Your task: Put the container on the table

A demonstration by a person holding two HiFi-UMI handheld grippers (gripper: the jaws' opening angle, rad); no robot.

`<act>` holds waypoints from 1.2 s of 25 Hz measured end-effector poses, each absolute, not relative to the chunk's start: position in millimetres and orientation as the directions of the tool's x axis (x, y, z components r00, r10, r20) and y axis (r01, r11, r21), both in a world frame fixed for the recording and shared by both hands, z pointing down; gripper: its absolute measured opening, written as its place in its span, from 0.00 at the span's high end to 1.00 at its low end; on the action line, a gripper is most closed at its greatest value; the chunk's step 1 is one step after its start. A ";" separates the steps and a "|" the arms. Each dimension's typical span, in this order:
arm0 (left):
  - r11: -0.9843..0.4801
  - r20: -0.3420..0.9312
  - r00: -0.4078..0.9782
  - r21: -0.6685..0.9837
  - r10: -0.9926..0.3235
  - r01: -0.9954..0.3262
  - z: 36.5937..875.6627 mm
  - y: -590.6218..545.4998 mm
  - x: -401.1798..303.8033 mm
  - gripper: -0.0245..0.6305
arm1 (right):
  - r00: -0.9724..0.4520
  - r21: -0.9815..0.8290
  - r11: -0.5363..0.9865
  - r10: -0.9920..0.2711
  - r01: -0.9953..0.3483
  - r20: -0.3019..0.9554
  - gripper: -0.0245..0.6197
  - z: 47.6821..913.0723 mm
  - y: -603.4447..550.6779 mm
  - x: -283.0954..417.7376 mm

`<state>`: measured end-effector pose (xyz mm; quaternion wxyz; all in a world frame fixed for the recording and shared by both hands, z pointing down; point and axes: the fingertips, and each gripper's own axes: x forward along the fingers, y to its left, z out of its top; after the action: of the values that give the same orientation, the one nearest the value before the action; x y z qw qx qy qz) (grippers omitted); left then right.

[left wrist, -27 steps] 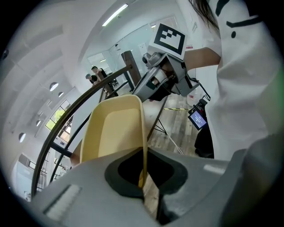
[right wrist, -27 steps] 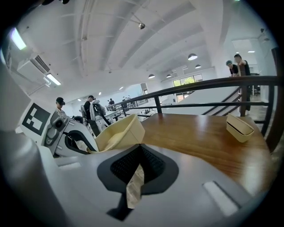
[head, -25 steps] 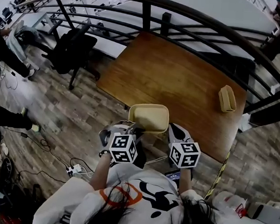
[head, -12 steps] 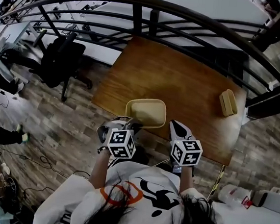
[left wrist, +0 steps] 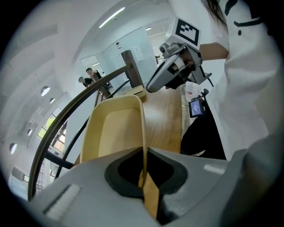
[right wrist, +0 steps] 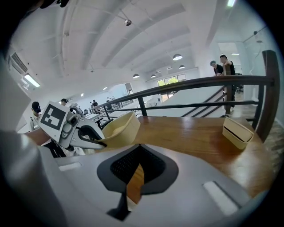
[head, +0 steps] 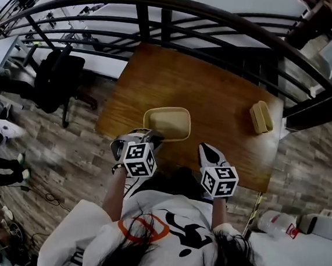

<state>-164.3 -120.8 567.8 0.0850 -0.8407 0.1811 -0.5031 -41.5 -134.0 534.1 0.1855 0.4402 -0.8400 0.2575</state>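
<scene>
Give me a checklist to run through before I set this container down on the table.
1. Left gripper shut on the container rim: ok.
2. Container over the table: ok, above its near part.
3. Container level: not ok, it looks tilted in the right gripper view.
4. Landing spot free: ok, bare wood; the small beige box sits far to the right.
5. Right gripper out of the way: ok, shut on nothing, apart from the container.
6. Container touching the table: cannot tell.
</scene>
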 end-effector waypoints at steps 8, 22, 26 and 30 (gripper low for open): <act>-0.925 0.813 0.442 -0.317 -0.378 -0.207 575.2 -199.7 -128.0 0.96 | -0.549 -0.268 0.489 -0.638 -0.831 0.539 0.93 531.4 -176.7 -5.7; -0.933 0.884 0.316 -0.285 -0.344 -0.218 660.4 -351.2 -117.7 0.96 | -0.509 -0.298 0.417 -0.629 -0.859 0.587 0.93 556.4 -202.0 51.1; -0.942 0.915 0.273 -0.233 -0.297 -0.243 687.2 -374.9 -122.6 0.96 | -0.484 -0.299 0.383 -0.631 -0.874 0.607 0.93 564.8 -208.6 69.8; -0.934 0.930 0.227 -0.224 -0.290 -0.279 703.2 -386.7 -130.1 0.96 | -0.459 -0.295 0.352 -0.639 -0.888 0.618 0.93 568.4 -207.7 85.0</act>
<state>-130.1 -386.7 703.2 0.0049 -0.7833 0.1815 -0.5945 85.0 -207.7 568.4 0.2030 0.4790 -0.7968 0.3073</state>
